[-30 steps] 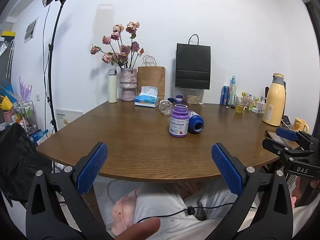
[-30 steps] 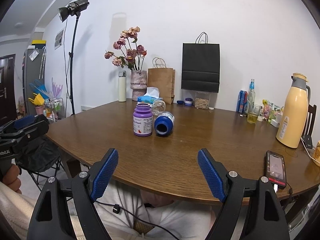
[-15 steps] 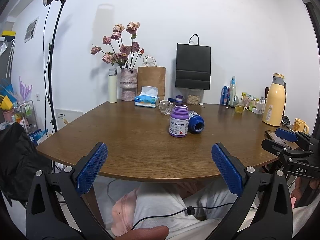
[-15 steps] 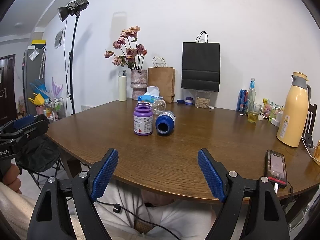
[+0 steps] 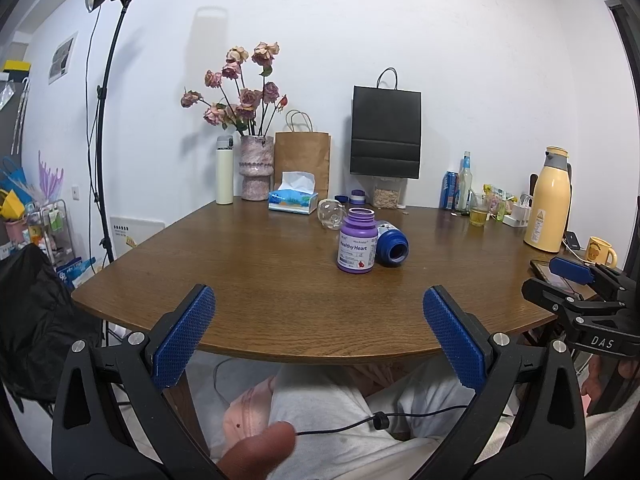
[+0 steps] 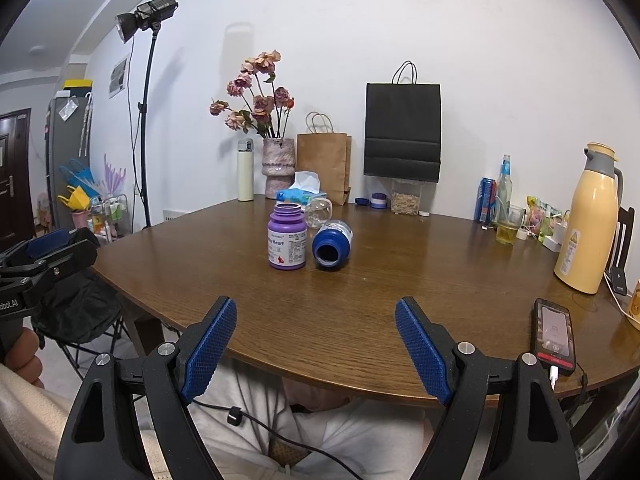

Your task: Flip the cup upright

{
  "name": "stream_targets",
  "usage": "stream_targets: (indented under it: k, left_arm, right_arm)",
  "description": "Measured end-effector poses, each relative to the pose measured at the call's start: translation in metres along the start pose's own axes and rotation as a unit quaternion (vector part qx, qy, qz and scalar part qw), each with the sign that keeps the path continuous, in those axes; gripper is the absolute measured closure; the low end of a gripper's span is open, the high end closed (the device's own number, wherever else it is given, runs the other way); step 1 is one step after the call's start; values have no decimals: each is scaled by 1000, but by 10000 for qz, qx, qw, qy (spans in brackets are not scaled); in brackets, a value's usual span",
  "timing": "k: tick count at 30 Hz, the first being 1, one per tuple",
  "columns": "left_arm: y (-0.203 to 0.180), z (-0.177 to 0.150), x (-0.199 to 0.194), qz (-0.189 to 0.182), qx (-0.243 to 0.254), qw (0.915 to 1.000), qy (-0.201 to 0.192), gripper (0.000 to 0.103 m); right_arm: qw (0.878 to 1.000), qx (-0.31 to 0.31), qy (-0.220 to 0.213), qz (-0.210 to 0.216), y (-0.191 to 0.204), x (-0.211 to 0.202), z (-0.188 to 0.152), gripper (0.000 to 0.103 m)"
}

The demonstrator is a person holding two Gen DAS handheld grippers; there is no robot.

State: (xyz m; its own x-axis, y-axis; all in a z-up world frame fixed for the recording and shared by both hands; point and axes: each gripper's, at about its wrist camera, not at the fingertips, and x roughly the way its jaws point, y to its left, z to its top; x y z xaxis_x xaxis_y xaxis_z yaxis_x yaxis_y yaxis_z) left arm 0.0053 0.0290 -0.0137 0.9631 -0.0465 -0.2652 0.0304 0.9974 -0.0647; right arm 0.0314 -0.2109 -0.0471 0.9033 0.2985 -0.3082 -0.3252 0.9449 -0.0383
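Note:
A blue container [image 5: 391, 243] [image 6: 332, 244] lies on its side in the middle of the wooden table [image 5: 260, 280] [image 6: 400, 280], with its open mouth toward me. A purple open bottle [image 5: 357, 245] [image 6: 287, 237] stands upright just left of it. A clear glass cup [image 5: 331, 213] [image 6: 318, 211] lies on its side behind them. My left gripper [image 5: 318, 330] is open and empty, held at the table's near edge. My right gripper [image 6: 316, 340] is open and empty, also at the near edge, well short of the containers.
A phone [image 6: 554, 336] lies at the table's right front edge. A yellow thermos [image 6: 590, 220], a glass of drink [image 6: 508, 226], cans and bottles stand at the right. A vase with flowers [image 5: 256, 168], tissue box [image 5: 293, 198] and paper bags [image 5: 386, 128] line the back.
Both grippers have barely moved. The right wrist view has drifted slightly nearer the table. Nothing on the table has moved.

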Motion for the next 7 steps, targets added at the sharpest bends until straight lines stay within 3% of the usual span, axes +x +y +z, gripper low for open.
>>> stream_targets:
  k: [7]
  left_arm:
    - [-1,0,-1,-2,26,10000,-17,0]
  right_arm:
    - [10000,-10,-9,9,0,1,0,17]
